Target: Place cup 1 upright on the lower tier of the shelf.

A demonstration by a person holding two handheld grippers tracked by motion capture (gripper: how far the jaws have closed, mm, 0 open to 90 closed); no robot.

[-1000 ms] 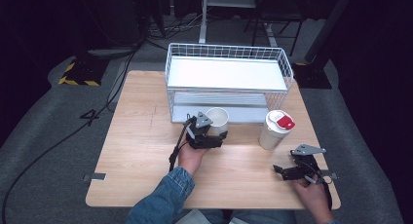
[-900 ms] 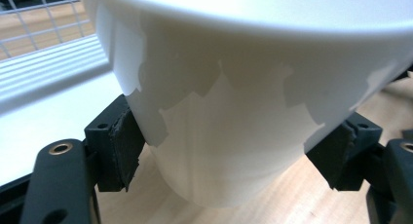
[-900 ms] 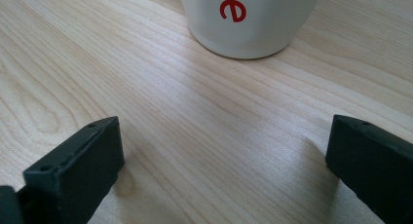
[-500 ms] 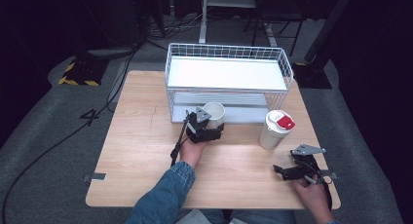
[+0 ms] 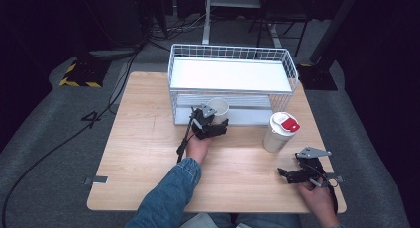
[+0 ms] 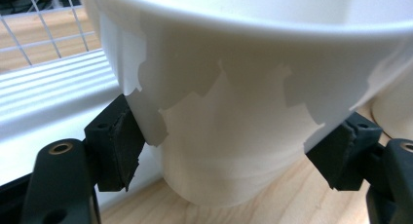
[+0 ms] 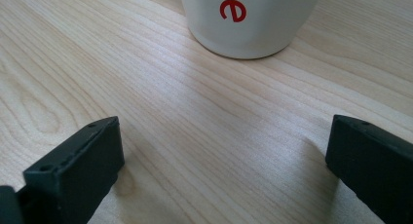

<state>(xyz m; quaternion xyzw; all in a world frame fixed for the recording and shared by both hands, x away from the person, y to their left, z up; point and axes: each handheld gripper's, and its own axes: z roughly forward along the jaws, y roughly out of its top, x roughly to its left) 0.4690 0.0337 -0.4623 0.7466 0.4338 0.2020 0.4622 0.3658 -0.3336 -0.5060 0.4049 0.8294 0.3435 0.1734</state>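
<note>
Since the earlier frames, my left gripper (image 5: 212,123) has carried the white cup (image 5: 217,109) up and back to the front edge of the wire rack (image 5: 233,53); the right gripper (image 5: 295,174) has not moved. Left jaws are clamped on the cup's lower wall, right jaws gape wide over bare table near the lidded cup (image 5: 280,133). Step in hand looks like shelving: next move needs lift and clearance into the rack; cup is plain, open-topped, slightly tilted.

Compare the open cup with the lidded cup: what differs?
The open white cup has no lid; the lidded cup carries a white lid with a red patch. The open cup is clamped in the left gripper by the wire rack; the lidded cup stands free. Both are white.
</note>
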